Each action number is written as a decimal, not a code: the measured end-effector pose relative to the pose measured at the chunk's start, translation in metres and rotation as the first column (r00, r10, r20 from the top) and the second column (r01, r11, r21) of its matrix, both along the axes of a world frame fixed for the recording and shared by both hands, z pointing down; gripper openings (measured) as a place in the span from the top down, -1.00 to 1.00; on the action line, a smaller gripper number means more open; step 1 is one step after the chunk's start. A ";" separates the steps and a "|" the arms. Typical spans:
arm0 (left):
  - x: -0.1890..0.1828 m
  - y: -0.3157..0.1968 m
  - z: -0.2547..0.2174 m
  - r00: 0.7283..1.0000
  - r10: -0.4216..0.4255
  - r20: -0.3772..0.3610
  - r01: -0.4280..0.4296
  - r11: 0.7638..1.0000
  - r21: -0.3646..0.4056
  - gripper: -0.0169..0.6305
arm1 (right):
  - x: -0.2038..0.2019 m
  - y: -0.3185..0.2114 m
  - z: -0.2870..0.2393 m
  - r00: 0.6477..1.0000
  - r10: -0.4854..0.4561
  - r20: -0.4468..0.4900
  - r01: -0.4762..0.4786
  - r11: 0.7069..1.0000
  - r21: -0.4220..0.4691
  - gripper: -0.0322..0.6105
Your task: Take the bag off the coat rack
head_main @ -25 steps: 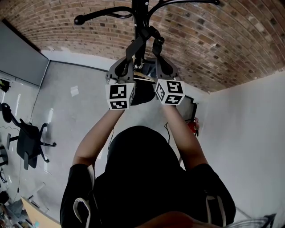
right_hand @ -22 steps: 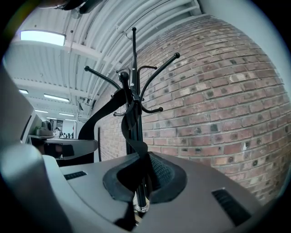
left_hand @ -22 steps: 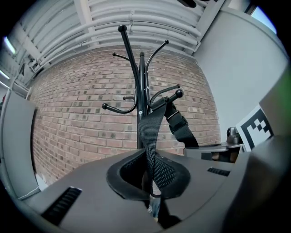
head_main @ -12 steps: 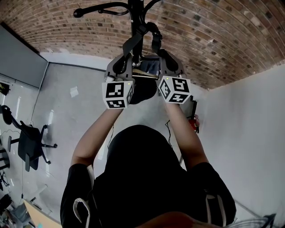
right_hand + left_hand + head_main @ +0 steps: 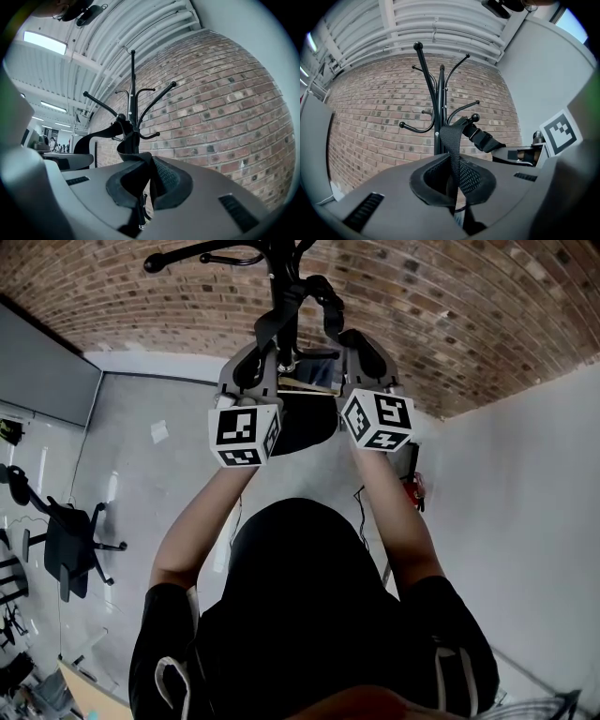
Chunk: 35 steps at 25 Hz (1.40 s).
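While the bag (image 5: 305,427) hangs dark between the raised arms, its strap (image 5: 451,145) runs up to a hook (image 5: 474,117) of the rack (image 5: 437,93) by the brick wall (image 5: 225,103). The left tongs (image 5: 454,180) are clamped on the strap, and the right tongs (image 5: 146,180) pinch it too.

No readable text, numbers or brands anywhere. Only black-and-white square code markers, not letters: on the left cube (image 5: 246,434) and right cube (image 5: 377,420), each at the hand end behind its claw. White sheet (image 5: 157,431) on the floor, left of the left claw (image 5: 272,341): any print too small to read.
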<state>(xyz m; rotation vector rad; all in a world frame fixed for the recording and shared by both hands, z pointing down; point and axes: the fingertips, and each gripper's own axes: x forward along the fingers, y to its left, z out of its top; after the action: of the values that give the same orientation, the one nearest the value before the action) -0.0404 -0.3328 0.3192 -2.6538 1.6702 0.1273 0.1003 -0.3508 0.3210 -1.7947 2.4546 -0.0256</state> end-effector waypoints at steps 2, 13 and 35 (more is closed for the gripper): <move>0.000 0.002 -0.003 1.000 0.000 -0.008 0.000 1.000 0.006 0.89 | 0.004 0.000 -0.005 1.000 0.005 -0.001 -0.005 1.000 0.010 0.83; 0.001 0.015 -0.035 0.999 0.030 -0.027 -0.028 0.998 0.062 0.89 | 0.026 0.010 -0.025 0.996 0.043 0.076 -0.047 0.998 0.046 0.83; -0.006 0.042 -0.076 0.993 0.040 -0.113 -0.028 0.994 0.107 0.89 | 0.043 0.055 -0.065 0.983 0.071 0.171 -0.094 0.987 0.128 0.83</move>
<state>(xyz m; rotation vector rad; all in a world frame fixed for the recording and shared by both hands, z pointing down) -0.0469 -0.2909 0.2436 -2.6441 1.6000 0.3639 0.1431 -0.2962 0.2562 -1.7595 2.2112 -0.0018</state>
